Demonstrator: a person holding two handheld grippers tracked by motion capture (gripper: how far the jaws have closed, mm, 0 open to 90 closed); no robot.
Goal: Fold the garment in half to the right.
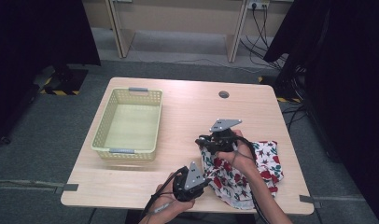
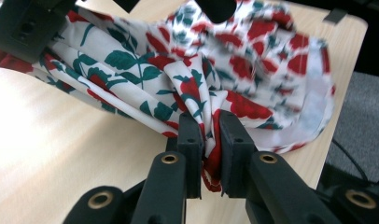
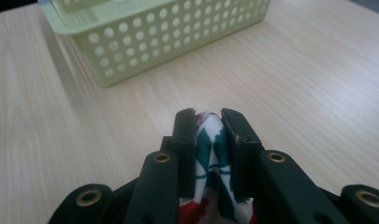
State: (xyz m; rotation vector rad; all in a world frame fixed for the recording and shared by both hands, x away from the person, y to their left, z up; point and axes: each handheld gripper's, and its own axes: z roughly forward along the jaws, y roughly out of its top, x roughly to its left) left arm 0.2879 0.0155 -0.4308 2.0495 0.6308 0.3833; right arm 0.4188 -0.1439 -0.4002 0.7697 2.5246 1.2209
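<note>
A white cloth with red roses and green leaves (image 1: 253, 170) lies bunched on the right front part of the wooden table (image 1: 187, 112). My left gripper (image 1: 204, 183) is shut on the cloth's near left edge; in the left gripper view a gathered fold (image 2: 207, 135) is pinched between the two black jaws. My right gripper (image 1: 201, 142) is shut on the cloth's far left corner, and the right gripper view shows a strip of the printed cloth (image 3: 208, 140) squeezed between its jaws, lifted a little off the tabletop. The cloth stretches between both grippers.
A pale green perforated plastic basket (image 1: 103, 140) stands empty on the left half of the table, also seen as the basket (image 3: 145, 37) ahead of the right gripper. A round cable hole (image 1: 223, 94) sits near the table's far edge. Dark curtains and cables flank the table.
</note>
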